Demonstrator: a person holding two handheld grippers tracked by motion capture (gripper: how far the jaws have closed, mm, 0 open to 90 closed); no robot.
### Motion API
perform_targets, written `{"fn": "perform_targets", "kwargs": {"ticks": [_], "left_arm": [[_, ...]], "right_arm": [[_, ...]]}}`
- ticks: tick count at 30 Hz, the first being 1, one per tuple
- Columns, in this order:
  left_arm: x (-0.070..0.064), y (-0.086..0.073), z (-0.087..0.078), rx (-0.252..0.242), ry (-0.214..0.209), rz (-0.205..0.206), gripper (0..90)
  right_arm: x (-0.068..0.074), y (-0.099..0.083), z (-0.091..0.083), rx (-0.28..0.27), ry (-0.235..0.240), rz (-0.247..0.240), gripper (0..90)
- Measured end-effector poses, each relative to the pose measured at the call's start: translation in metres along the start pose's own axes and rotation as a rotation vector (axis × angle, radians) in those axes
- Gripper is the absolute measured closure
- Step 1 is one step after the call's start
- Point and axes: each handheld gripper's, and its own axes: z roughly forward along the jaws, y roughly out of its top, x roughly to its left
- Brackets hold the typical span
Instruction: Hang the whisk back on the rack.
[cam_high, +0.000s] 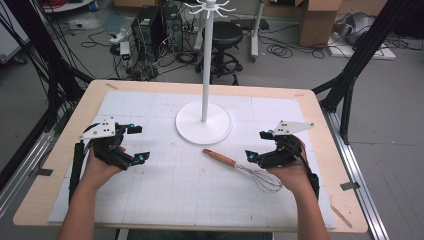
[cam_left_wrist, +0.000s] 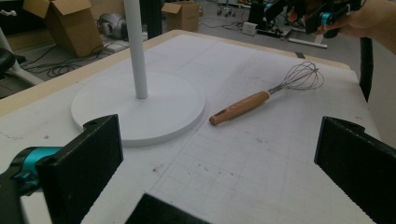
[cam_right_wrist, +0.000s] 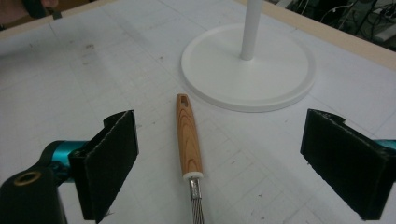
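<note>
A whisk with a wooden handle and wire head lies flat on the white gridded mat, just in front of the white stand's round base. The handle points toward the base. My right gripper hovers open by the whisk's neck; in the right gripper view the handle lies between the wide-apart jaws of the gripper, untouched. My left gripper is open at the left of the mat, holding nothing. In the left gripper view its jaws frame the whisk and base farther off.
The stand's tall white pole rises from the base to hooked arms at the top. The mat covers a wooden table. Beyond the far edge stand a black stool, computer towers and cardboard boxes on the floor.
</note>
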Motion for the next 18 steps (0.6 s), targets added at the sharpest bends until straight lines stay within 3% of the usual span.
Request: {"fn": "perform_targets", "kwargs": {"ticks": [9,11,18], "left_arm": [[-0.003,0.002,0.000,0.008,0.001,0.008,1.7],[-0.004,0.003,0.001,0.010,0.001,0.014,1.7],[-0.005,0.003,0.002,0.020,0.005,0.015,1.7]], "right_arm": [[0.000,0.002,0.018,0.072,0.022,-0.017,10.6],[-0.001,0.002,0.020,0.091,0.035,-0.011,15.2],[-0.004,0.005,0.027,0.148,0.050,-0.020,17.4]]}}
